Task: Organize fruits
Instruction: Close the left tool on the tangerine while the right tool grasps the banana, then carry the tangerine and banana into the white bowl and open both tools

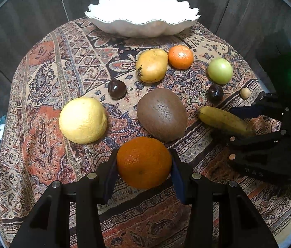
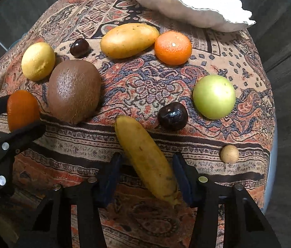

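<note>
Your left gripper (image 1: 144, 166) clamps the orange (image 1: 144, 162) above the patterned cloth (image 1: 42, 107). Your right gripper (image 2: 147, 173) straddles the banana (image 2: 145, 157) lying on the cloth; pad contact cannot be confirmed. The white bowl (image 1: 143, 28) sits at the far edge.

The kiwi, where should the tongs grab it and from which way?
Grab the kiwi across its narrow middle, coming straight down from above. It lies on its side on the tablecloth like an egg, so the long ends would slip. The lemon sits close on one side, so the fingers are best kept clear of it.
</note>
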Demonstrator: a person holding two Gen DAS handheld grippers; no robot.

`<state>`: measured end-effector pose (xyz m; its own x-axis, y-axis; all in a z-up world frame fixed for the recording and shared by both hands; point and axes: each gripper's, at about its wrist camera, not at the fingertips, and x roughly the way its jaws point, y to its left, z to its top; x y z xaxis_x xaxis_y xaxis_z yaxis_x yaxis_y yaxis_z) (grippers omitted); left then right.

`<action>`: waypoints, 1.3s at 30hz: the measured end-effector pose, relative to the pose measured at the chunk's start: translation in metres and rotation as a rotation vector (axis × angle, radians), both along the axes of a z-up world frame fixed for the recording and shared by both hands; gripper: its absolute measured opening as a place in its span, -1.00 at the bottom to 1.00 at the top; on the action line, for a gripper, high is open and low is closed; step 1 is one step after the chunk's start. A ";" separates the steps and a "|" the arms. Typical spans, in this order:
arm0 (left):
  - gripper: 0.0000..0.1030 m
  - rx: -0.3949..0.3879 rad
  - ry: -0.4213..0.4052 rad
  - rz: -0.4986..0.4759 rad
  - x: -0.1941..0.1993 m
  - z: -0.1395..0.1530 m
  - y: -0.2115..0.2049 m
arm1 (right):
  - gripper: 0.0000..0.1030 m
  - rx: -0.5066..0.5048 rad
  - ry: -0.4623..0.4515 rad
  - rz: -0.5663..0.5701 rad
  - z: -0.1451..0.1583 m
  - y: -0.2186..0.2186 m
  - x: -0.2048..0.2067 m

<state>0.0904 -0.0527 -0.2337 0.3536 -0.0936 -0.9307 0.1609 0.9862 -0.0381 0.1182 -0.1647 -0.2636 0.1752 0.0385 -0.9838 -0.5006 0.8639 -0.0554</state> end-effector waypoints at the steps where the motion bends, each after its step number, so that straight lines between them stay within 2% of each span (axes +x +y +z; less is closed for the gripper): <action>1: -0.11 0.000 -0.002 -0.001 0.000 0.001 0.000 | -0.14 0.006 0.005 0.001 0.000 -0.001 0.002; 3: -0.11 0.002 -0.011 0.000 0.000 0.004 0.000 | -0.31 0.013 0.011 0.007 0.000 0.000 0.004; 6: -0.11 0.002 -0.020 0.001 -0.001 0.008 0.000 | -0.35 0.019 0.012 0.009 0.003 0.001 0.001; 14: -0.11 -0.011 -0.043 0.010 -0.003 0.018 0.004 | -0.39 0.085 -0.021 -0.031 0.033 -0.005 -0.019; 26: -0.11 -0.028 -0.098 0.033 -0.002 0.041 0.012 | -0.40 0.157 -0.076 -0.090 0.063 -0.005 -0.023; 39: -0.11 -0.047 -0.199 0.053 0.036 0.080 0.023 | -0.40 0.233 -0.192 -0.169 0.104 -0.003 0.002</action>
<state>0.1264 -0.0300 -0.1536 0.5355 -0.1115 -0.8372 0.1179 0.9914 -0.0566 0.1197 -0.1676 -0.1599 0.3795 0.2130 -0.9003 -0.3493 0.9341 0.0738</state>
